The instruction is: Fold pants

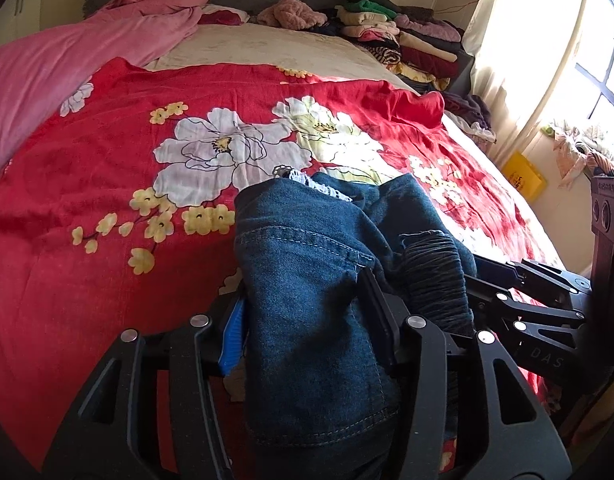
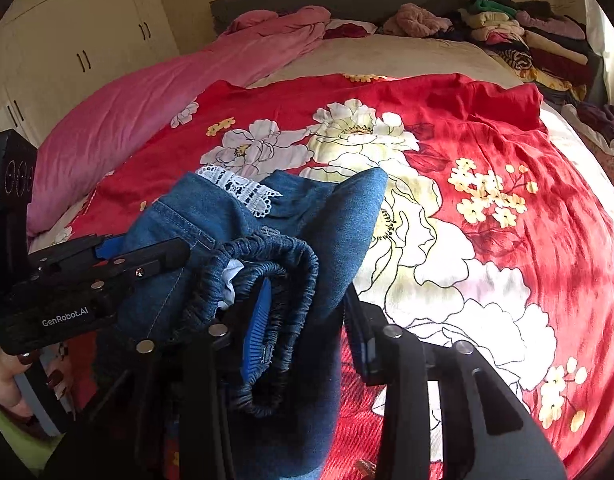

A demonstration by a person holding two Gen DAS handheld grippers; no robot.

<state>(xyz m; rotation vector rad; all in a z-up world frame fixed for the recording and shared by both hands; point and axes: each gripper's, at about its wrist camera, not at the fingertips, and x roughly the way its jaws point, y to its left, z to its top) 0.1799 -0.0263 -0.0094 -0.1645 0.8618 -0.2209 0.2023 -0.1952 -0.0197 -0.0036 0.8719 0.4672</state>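
So: your pants (image 1: 307, 280), blue denim with an elastic waistband (image 2: 275, 276) and white lace trim (image 2: 243, 190), hang bunched between both tools above the bed's red floral cover (image 1: 107, 168). Left tool (image 1: 303, 320) is clenched on a denim panel; right tool (image 2: 307, 332) grips the gathered waist side. Each sits close beside the other. Judgement: spread the tools apart toward 9 and 3 o'clock, let the legs drop straight, then lay them flat. Pink quilt (image 1: 47, 64) at 10 o'clock, stacked clothes (image 1: 407, 36) at 1 o'clock.
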